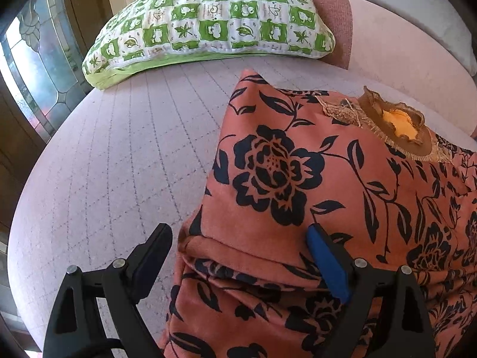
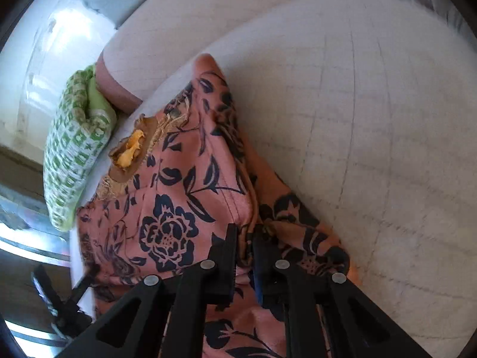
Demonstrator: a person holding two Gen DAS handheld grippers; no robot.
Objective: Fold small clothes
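Note:
A small salmon-pink garment (image 1: pixel 298 179) with dark navy flowers and a brown-and-yellow frilled neckline (image 1: pixel 396 122) lies on a pale quilted bed (image 1: pixel 119 164). My left gripper (image 1: pixel 238 238) is open, its jaws wide apart astride the garment's folded left edge; the blue-padded finger (image 1: pixel 326 262) rests on the cloth. In the right wrist view, my right gripper (image 2: pixel 244 238) is shut on a raised fold of the same garment (image 2: pixel 179 208), with the neckline (image 2: pixel 131 149) at the far left.
A green-and-white checked pillow (image 1: pixel 208 21) lies at the head of the bed, also in the right wrist view (image 2: pixel 74 155). A glass-panelled door (image 1: pixel 32 68) stands to the left. Bare quilted mattress (image 2: pixel 372 119) stretches to the right.

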